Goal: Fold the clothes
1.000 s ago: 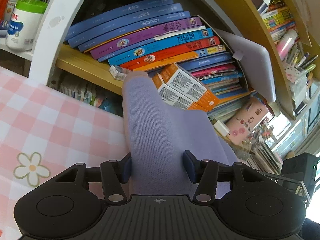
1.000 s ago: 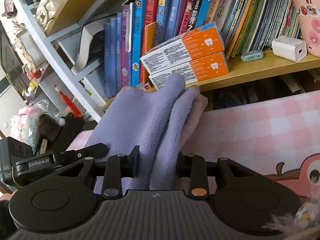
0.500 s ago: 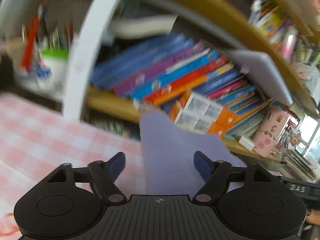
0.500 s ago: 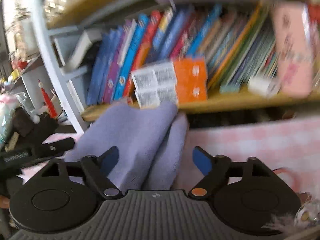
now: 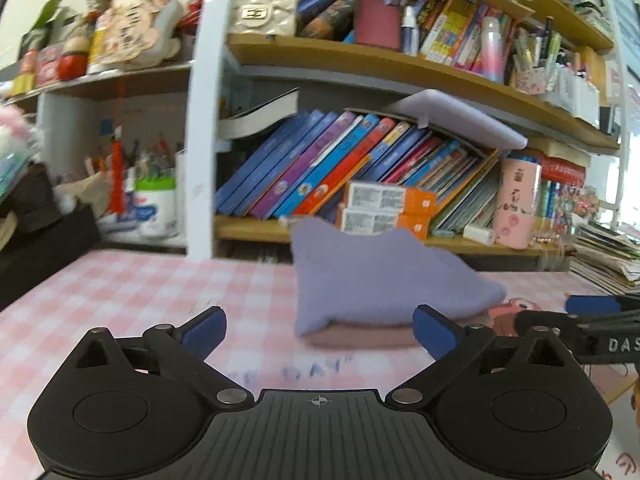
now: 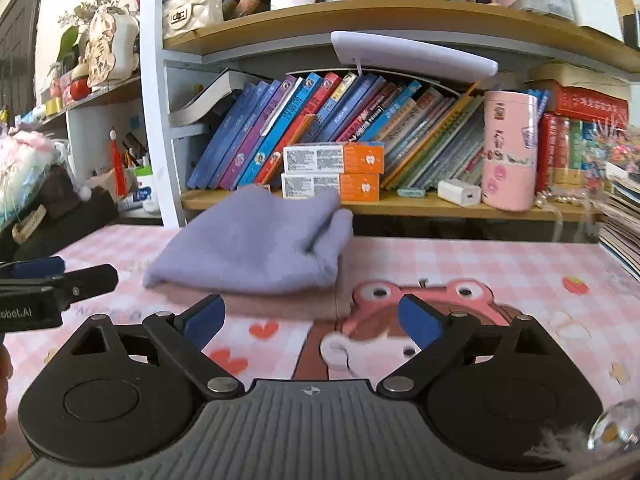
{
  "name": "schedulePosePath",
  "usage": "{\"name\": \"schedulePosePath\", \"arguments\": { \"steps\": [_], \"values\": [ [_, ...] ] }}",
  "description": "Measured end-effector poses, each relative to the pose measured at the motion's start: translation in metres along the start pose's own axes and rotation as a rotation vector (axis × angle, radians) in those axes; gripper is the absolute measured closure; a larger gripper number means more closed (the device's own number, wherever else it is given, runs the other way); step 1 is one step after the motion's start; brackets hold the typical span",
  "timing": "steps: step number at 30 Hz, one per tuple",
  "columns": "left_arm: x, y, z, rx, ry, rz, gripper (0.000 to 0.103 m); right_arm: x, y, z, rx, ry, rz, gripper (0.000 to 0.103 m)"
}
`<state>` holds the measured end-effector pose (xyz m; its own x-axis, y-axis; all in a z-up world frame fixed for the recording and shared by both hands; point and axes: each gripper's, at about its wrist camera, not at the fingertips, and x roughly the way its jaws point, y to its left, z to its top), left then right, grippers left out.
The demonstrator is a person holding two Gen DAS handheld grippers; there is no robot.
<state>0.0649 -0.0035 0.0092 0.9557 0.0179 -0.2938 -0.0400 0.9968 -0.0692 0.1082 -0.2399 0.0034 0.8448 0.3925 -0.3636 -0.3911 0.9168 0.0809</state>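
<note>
A folded lavender garment (image 5: 384,280) lies on the pink checked tablecloth (image 5: 120,292), on top of a folded pink piece (image 5: 360,338). It also shows in the right wrist view (image 6: 256,244). My left gripper (image 5: 318,330) is open and empty, drawn back in front of the pile. My right gripper (image 6: 312,318) is open and empty, also short of the pile. The right gripper's tip (image 5: 592,312) shows at the right edge of the left wrist view; the left gripper's tip (image 6: 60,280) shows at the left edge of the right wrist view.
A bookshelf (image 6: 400,204) full of leaning books stands right behind the pile, with orange boxes (image 6: 332,170) and a pink tumbler (image 6: 508,152) on its lowest board. A white shelf post (image 5: 204,120) rises at the back left. Stacked papers (image 6: 624,232) lie at the right.
Both grippers opened, let go of the lavender garment and pulled back from it. The garment now lies folded on the table.
</note>
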Motion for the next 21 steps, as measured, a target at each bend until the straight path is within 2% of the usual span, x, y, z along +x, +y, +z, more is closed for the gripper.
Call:
{"name": "schedulePosePath", "arguments": {
  "steps": [4,9,16,21],
  "values": [
    [-0.013,-0.001,-0.004,0.007,-0.031,0.045,0.0,-0.013,0.006,-0.01,-0.029,-0.016,-0.02,0.004],
    [-0.019,-0.006,-0.006,0.04,-0.05,0.059,0.0,-0.016,0.011,-0.014,-0.065,-0.021,-0.038,0.0],
    [-0.015,-0.016,-0.007,0.098,-0.015,0.059,0.0,-0.013,0.017,-0.014,-0.099,-0.011,-0.062,0.0],
    [-0.013,-0.016,-0.006,0.097,0.003,0.075,0.0,-0.011,0.019,-0.014,-0.118,0.001,-0.068,0.0]
  ]
}}
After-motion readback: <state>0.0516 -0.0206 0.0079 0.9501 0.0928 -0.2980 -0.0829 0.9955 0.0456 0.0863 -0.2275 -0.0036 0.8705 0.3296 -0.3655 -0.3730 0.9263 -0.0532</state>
